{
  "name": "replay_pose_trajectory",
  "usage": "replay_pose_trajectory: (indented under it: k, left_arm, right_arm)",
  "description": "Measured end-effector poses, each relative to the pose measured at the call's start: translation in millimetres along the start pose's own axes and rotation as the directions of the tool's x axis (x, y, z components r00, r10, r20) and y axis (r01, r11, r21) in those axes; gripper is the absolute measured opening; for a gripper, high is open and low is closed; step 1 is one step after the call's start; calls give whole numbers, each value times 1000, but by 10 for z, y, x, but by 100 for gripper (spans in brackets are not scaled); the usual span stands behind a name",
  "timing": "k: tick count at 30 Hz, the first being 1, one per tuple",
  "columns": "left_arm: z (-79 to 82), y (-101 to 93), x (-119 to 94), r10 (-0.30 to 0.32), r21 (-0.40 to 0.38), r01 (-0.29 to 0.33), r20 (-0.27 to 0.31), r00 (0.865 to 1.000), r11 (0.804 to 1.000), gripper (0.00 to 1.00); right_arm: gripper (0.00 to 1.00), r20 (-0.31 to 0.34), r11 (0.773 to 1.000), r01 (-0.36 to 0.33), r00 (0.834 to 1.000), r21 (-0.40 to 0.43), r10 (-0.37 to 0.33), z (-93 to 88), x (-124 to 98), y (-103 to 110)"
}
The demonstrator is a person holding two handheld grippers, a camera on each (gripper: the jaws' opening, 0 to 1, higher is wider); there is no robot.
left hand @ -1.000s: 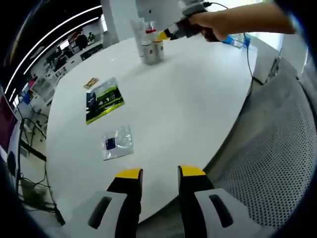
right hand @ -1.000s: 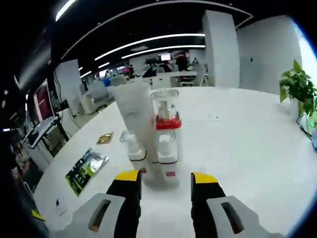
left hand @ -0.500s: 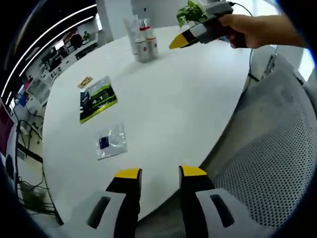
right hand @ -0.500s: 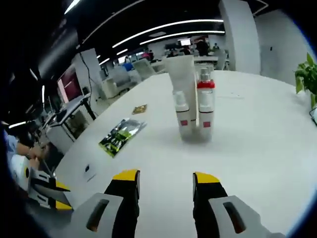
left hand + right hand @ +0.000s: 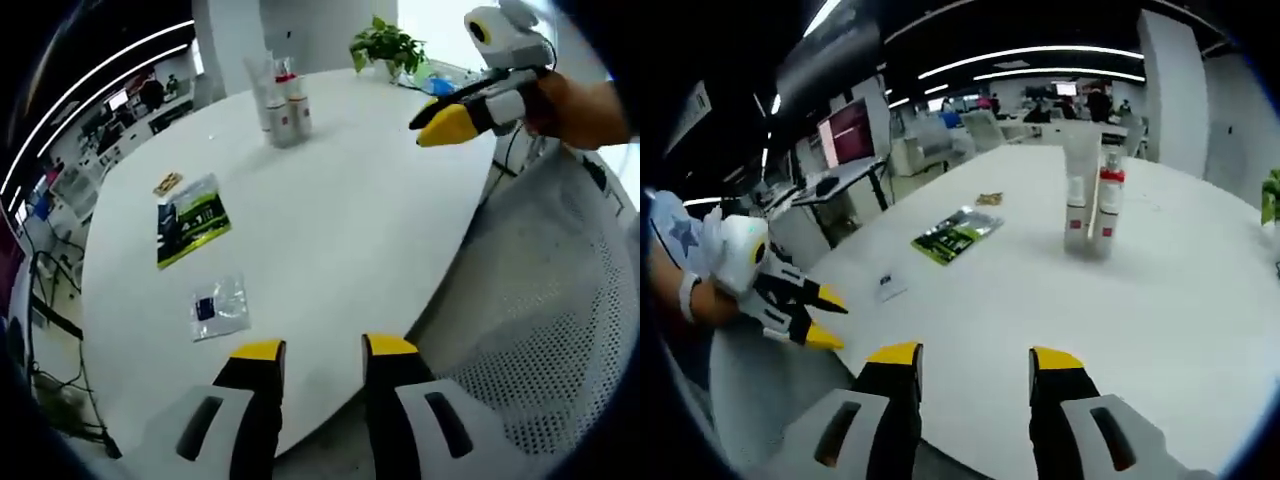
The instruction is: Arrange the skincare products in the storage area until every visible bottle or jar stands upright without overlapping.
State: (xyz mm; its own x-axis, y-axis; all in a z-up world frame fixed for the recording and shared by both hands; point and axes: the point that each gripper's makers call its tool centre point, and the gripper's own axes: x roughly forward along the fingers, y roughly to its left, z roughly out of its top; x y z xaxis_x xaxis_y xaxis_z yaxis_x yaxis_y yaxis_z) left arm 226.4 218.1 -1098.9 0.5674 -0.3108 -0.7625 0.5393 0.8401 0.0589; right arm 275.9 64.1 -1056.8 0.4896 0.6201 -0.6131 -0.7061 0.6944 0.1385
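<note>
Nearest the camera in the left gripper view, the left gripper (image 5: pixel 323 348) hangs over the near edge of the round white table (image 5: pixel 350 220), its yellow-tipped jaws spread apart with nothing between them. Just beyond, on the left of the table, lies a small clear plastic pouch with a dark blue insert (image 5: pixel 217 305). Farther on lies a flat green and black foil packet (image 5: pixel 190 217), and past it a small gold sachet (image 5: pixel 167 183). At the far side of the table the skincare products (image 5: pixel 276 98) stand upright in a tight cluster: a tall white tube with smaller white bottles touching it, one of them with a red collar. A green potted plant (image 5: pixel 388 46) stands behind them at the far edge. To the right, a grey perforated chair seat (image 5: pixel 540 330) sits beside the table.

In the right gripper view, the right gripper (image 5: pixel 974 355) is held above the near table edge, jaws spread and empty. The left gripper (image 5: pixel 800 310) appears at the near left, held in a hand. The skincare products (image 5: pixel 1088 200) stand well apart from both grippers, upright on the far right of the table.
</note>
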Motion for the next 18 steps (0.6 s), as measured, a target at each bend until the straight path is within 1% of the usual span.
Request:
replay_pose_trajectory:
  k: [1,2,3,4,5,6,7,8,10,11,12,13,17,18]
  left_arm:
    - [-4,10,-2,6,-3,-6,-3,1000,1000,26]
    - [-12,30,-2,20,4,-20,-8,1000,1000,26]
    - [-15,42,-5,28,10,-28,-9,1000,1000,26]
    - [-22,50,-12,36,14,-36,-10,999,999,26]
    - [-31,55,-12,40,20,-40,-15,999,999,26]
    - [-47,63,-9,48,28,-47,-25,999,999,26]
    - [-59,68,-11,51,32,-50,-29,998,998,26]
    - [-71,76,-14,56,31,-55,-34,998,998,26]
    - [-105,101,-14,68,36,-66,-50,996,997,25]
    - [-113,110,-8,71,33,-69,-59,996,997,26]
    - [-111,114,-8,72,29,-71,-59,996,997,26]
    - [-111,116,-11,76,28,-74,-59,995,997,26]
    - [-90,141,-34,91,28,-90,-47,995,996,26]
    - [-88,142,-39,92,28,-91,-44,995,995,26]
  right_arm:
    - [36,-25,1000,-8,1000,-13,8,-55,-12,32]
    - [35,-37,998,-16,999,-59,14,-74,-34,71]
    - [34,-9,994,-31,999,-101,31,-20,-40,118]
    - [34,24,991,-60,998,-120,63,29,-36,198]
    - [35,17,989,-79,997,-124,81,12,-38,239]
    - [35,-9,990,-75,997,-123,74,-28,-30,242]
    - [34,-25,988,-84,996,-129,82,-50,-30,258]
    - [34,-31,986,-96,995,-136,93,-64,-35,288]
    - [34,-14,980,-115,993,-164,114,-69,-44,353]
    - [34,-36,973,-114,993,-200,109,-117,-30,358]
    - [34,-46,965,-112,994,-238,104,-137,-19,356]
    - [33,-44,961,-94,995,-259,86,-141,-4,350]
    - [34,-47,963,-95,995,-253,86,-150,61,367]
    - [35,-62,964,-91,995,-249,78,-172,75,349]
